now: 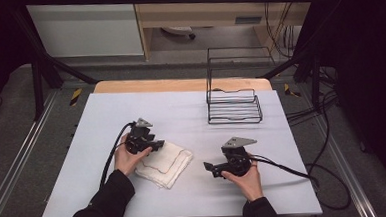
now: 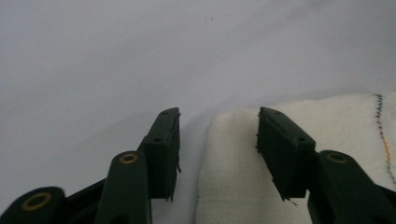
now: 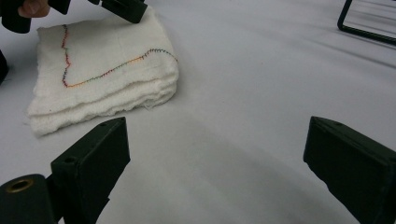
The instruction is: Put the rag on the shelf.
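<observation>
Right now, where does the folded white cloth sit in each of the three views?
High view: folded cloth lies left of centre on the table, at the left gripper.
Left gripper view: lower right, between the open jaws.
Right gripper view: upper left.
Shared landmark: the cloth's coloured stitch line.

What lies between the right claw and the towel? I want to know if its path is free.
Nothing: bare white table separates the open right claw from the folded towel, as the right gripper view and the high view show.
</observation>
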`<act>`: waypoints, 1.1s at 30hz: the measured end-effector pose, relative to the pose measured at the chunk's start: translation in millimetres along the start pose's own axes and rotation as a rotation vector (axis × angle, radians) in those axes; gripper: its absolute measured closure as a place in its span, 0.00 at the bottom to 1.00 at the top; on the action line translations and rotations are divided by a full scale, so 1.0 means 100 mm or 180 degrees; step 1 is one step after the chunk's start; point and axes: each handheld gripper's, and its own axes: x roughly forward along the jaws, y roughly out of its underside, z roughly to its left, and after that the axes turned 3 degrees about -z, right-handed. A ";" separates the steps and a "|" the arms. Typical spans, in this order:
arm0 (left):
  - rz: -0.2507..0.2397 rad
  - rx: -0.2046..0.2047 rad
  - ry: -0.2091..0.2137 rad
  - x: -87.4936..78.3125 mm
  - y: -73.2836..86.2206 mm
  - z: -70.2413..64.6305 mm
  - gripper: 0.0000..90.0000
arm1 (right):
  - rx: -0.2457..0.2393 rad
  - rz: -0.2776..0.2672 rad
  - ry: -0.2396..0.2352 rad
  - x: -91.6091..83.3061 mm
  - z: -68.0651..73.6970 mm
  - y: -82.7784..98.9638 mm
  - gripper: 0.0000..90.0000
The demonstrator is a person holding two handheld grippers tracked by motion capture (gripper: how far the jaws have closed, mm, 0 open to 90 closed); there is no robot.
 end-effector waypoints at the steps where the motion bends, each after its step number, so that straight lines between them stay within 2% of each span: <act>1: 0.0007 -0.0034 0.0031 0.01 0.01 0.01 0.57 | -0.0001 0.0000 -0.0004 0.00 0.00 0.00 0.08; 3: 0.0030 -0.0065 0.0079 0.02 0.01 0.02 0.61 | 0.0029 -0.0008 -0.0009 0.00 0.00 0.00 0.08; 8: 0.0044 -0.0078 0.0093 0.04 0.03 0.02 0.65 | 0.0085 -0.0046 -0.0006 0.01 0.00 -0.01 0.09; 13: 0.0059 -0.0020 0.0083 0.05 0.03 0.01 0.64 | 0.0147 -0.0106 -0.0007 0.03 0.00 -0.02 0.10; 16: 0.0055 0.0060 0.0108 0.05 0.03 0.02 0.63 | 0.0196 -0.0125 0.0007 0.04 0.00 -0.04 0.10; 19: 0.0082 -0.0018 0.0127 0.05 0.02 0.02 0.64 | 0.0182 -0.0136 0.0010 0.07 0.03 -0.07 0.11; 21: 0.0095 -0.0005 0.0161 0.04 0.02 0.00 0.73 | 0.0214 -0.0157 -0.0014 0.11 0.05 -0.10 0.13; 27: 0.0176 0.0094 0.0079 0.03 -0.01 -0.07 0.87 | 0.0182 -0.0123 0.0060 0.26 0.13 -0.19 0.20; 33: 0.0175 0.0016 0.0183 0.02 0.00 -0.02 0.90 | 0.0250 -0.0127 0.0110 0.49 0.23 -0.32 0.27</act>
